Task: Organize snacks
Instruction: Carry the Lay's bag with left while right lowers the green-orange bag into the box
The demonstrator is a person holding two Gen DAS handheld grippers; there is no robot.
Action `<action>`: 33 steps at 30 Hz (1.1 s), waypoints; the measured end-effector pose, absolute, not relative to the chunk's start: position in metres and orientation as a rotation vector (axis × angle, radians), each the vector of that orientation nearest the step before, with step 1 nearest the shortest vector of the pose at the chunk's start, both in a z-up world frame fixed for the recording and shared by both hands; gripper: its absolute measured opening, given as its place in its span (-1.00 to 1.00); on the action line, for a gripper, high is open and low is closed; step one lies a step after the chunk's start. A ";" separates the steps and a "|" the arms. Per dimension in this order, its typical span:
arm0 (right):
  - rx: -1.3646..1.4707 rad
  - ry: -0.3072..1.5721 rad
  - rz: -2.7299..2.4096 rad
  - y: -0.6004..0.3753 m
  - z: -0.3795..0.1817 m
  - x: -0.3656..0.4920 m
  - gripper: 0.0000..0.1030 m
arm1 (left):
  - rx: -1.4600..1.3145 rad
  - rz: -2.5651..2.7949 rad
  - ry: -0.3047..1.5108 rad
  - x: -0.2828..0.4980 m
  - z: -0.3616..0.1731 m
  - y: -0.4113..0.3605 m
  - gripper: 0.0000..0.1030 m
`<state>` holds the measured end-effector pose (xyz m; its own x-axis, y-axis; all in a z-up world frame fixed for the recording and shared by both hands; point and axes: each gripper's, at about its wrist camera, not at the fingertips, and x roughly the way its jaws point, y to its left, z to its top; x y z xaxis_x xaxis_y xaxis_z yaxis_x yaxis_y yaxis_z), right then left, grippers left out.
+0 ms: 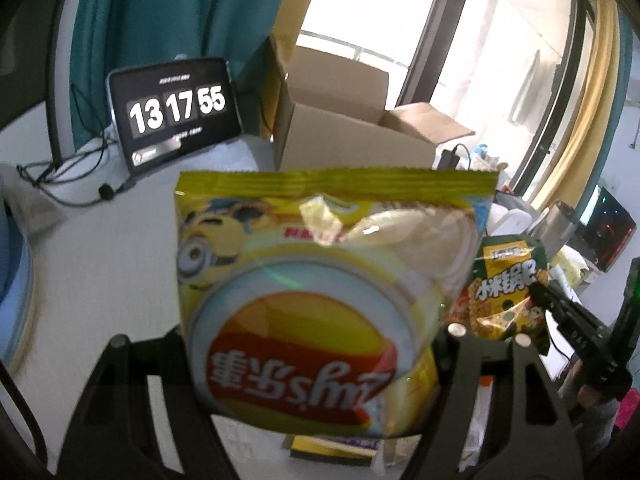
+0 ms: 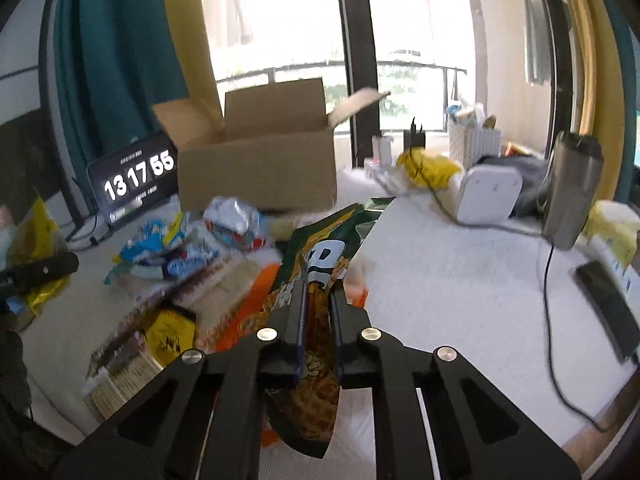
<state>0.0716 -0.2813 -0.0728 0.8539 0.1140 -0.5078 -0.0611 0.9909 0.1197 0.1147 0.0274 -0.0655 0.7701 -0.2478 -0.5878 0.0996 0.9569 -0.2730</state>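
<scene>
A yellow Lay's chip bag with a cartoon figure hangs upside down above the white table, and my left gripper is shut on its lower part. My right gripper is shut on a green and orange snack bag and holds it off the table. In the left wrist view that bag and the right gripper show at the right. An open cardboard box stands at the back. A pile of snack packets lies in front of it.
A tablet clock with cables stands left of the box. On the right of the table are a white device, a steel tumbler, a black phone, a cable and a white basket.
</scene>
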 end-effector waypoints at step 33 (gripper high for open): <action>0.011 0.254 0.178 -0.292 0.041 0.208 -0.80 | -0.043 -0.182 0.409 0.245 0.043 -0.005 0.44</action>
